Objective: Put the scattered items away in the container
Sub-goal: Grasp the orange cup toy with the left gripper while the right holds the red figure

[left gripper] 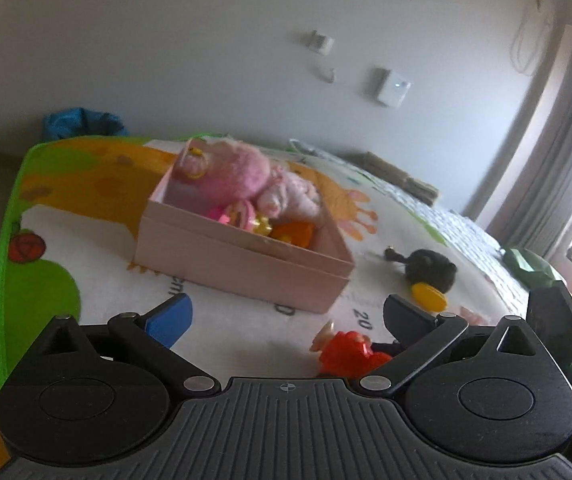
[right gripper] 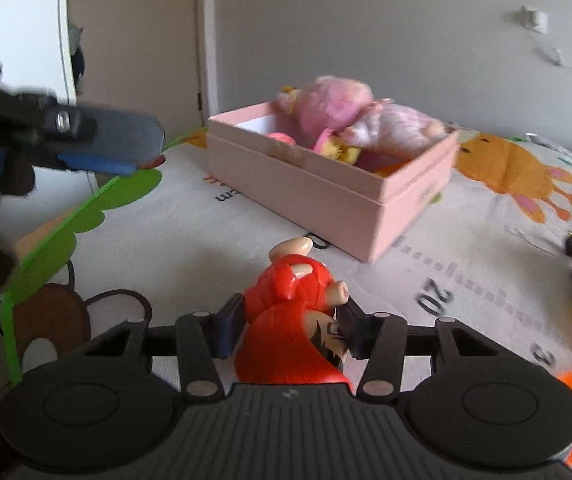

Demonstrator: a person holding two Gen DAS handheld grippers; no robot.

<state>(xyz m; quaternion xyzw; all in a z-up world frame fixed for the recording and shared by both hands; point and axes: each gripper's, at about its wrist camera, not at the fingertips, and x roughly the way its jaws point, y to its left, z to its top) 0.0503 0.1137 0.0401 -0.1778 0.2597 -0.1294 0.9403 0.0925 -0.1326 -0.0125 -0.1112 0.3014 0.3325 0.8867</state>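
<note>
Fingers of my right gripper (right gripper: 288, 330) clamp the red figure (right gripper: 292, 320) for carrying to the pink box (right gripper: 326, 196); my left gripper (left gripper: 286, 316) gapes empty, clear of it.

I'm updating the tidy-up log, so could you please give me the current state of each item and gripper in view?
Left gripper: open, empty.
Right gripper: shut on the red figurine.
Red figurine: lying on the mat, between the pads.
Pink box: open, partly filled.
Pink plush: inside the box, sticking above its rim.
Black toy: on the mat, outside the box.
Yellow piece: on the mat, against the black toy.
</note>
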